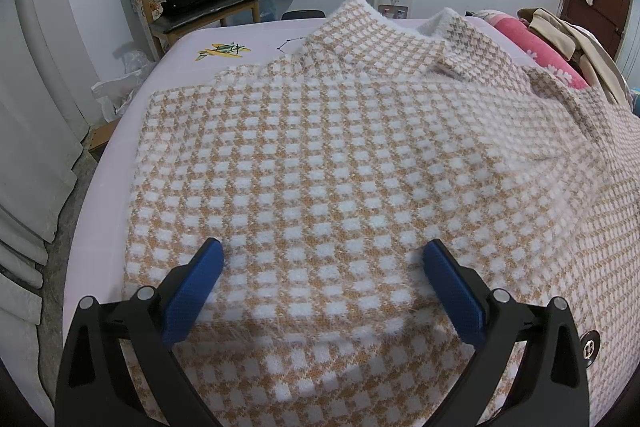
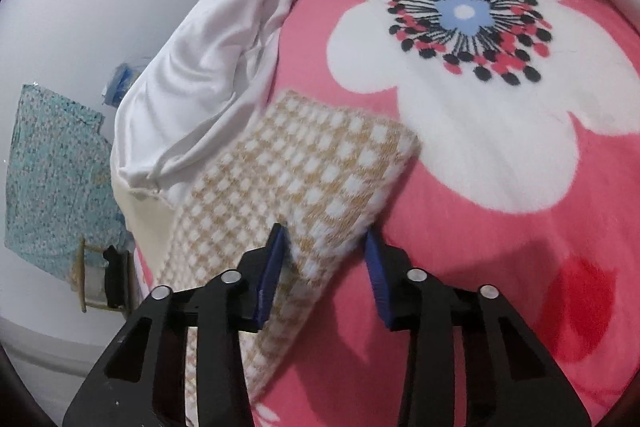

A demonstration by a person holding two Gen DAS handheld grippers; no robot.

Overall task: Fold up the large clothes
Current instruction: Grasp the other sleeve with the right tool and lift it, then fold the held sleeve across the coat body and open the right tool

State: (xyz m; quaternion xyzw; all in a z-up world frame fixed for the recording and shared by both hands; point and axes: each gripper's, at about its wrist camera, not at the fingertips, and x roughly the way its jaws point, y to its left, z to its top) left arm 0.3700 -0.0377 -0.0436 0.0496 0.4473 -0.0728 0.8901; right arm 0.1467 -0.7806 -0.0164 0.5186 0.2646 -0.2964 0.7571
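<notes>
On the bed (image 1: 120, 131), the checked sweater (image 1: 320, 155) lies spread flat. Left tongs (image 1: 322, 255) stand wide above its near hem. Right tongs (image 2: 326, 235) straddle its sleeve (image 2: 304, 163) over the pink floral blanket (image 2: 500, 235), pads narrowed, grip unconfirmed.

My left gripper (image 1: 323, 259) tilts downward, its jaws spread wide. My right gripper (image 2: 325, 247) also tilts down, jaws partly closed.

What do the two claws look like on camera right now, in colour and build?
Both match: the left claw and right claw have glossy black plastic frames with triangular cut-outs and silver pivot pins. Each finger carries a flat, textured blue pad. No cables, markings or sleeves show.
</notes>
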